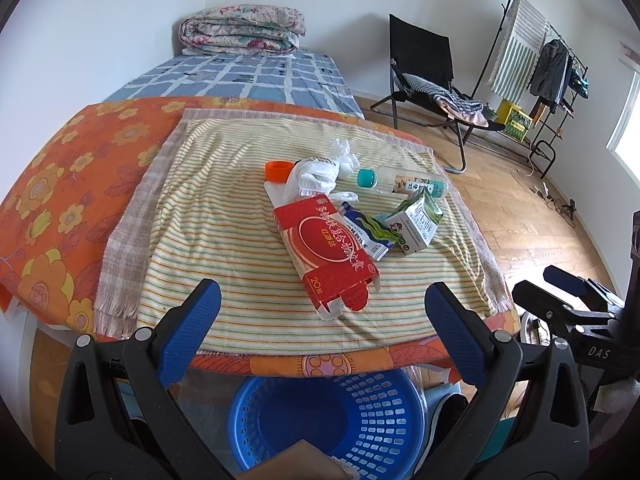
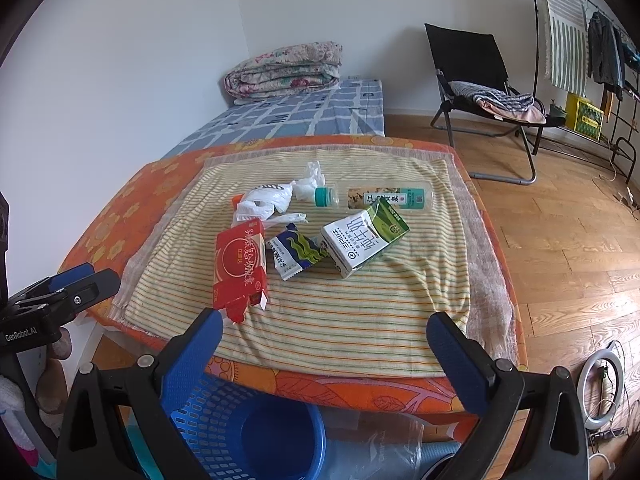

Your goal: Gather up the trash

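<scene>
Left hand-held gripper (image 1: pixel 322 304): I see it spread wide and empty, hanging over the near edge of the bench (image 1: pixel 340 362).
Right hand-held gripper (image 2: pixel 325 330): also agape, holding nothing, at the same near edge.
Basket (image 1: pixel 328 420): blue, on the floor under the bench edge – I judge nothing has gone in yet, though its bottom is partly hidden.
Trash: all heaped mid-cloth – red box (image 1: pixel 326 250), snack wrapper (image 1: pixel 366 236), milk carton (image 1: pixel 416 224), bottle (image 1: pixel 400 184), plastic bag (image 1: pixel 314 180), orange cap (image 1: pixel 278 170).
Risk, box: its near flaps hang loose; a grip there may only tear card.
Risk, bottle: lying on its side, it could roll away if nudged.
Risk, striped cloth (image 1: pixel 248 248): a low pinch may snag it and drag the heap.
</scene>
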The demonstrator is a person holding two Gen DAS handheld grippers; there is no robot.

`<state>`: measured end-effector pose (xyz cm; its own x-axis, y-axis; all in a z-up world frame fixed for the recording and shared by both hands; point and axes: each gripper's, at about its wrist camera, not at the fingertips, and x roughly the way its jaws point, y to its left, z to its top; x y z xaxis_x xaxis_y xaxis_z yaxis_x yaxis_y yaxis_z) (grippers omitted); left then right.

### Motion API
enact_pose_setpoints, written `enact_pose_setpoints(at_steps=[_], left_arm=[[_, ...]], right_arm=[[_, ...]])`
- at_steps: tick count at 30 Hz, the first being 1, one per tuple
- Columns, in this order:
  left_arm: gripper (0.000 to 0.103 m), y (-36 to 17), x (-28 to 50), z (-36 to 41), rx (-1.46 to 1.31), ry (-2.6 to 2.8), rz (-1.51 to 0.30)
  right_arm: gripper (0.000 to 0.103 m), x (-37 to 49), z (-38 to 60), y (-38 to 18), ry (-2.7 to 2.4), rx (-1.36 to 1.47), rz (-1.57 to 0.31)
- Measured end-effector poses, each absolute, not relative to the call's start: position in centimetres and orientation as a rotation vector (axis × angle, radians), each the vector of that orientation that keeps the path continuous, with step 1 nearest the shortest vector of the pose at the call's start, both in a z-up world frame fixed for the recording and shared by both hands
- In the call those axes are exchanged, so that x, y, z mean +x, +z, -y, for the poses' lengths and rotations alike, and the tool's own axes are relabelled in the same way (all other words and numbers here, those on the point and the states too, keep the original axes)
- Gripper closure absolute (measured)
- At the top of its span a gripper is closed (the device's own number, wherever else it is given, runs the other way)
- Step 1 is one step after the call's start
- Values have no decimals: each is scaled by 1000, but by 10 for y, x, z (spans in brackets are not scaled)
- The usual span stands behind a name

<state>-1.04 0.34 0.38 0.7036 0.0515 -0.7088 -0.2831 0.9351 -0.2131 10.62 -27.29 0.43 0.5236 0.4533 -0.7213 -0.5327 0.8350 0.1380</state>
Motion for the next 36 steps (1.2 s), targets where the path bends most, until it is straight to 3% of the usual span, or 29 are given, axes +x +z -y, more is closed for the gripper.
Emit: enact_pose_setpoints(at_steps=[36], left_arm=[[0,-22,10,-3,-356,151,-879]], right_arm=[[0,124,274,-8,547,-114,-850]])
